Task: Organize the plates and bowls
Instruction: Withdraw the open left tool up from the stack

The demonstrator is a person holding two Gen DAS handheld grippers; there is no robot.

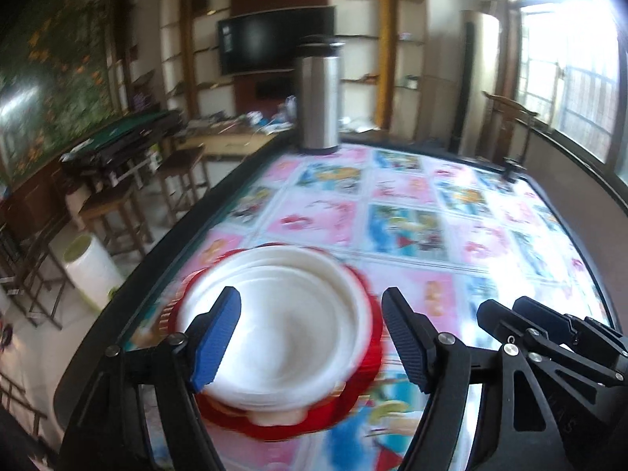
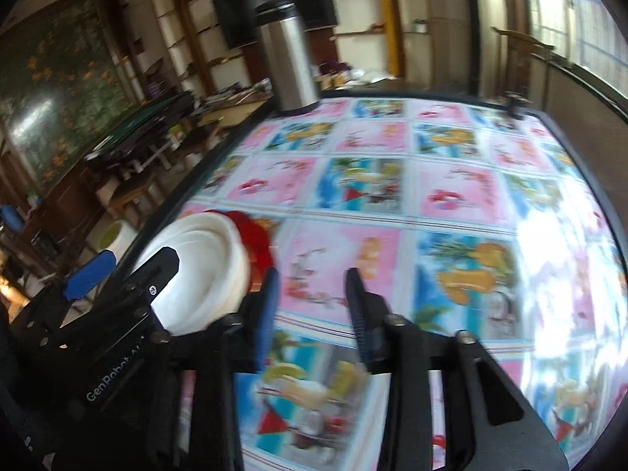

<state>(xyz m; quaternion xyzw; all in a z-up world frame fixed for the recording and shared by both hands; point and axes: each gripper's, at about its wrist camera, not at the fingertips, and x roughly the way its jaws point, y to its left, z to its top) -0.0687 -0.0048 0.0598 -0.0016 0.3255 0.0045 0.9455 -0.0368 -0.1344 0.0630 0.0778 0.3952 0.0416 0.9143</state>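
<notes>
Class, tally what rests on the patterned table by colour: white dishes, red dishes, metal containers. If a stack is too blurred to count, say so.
White dishes: 1 nested stack, number too blurred to count
Red dishes: 1 visible beneath
Metal flask: 1
Total: 3 groups

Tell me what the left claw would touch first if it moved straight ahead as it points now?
Probably the stack of white dishes on the red plate; it lies between the open left claw fingers, though blur hides depth.

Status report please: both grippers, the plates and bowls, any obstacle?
Left gripper open, empty, over white bowls. Right gripper open, empty. Bowls nested on red plates. Steel flask far back, no obstacle.
</notes>
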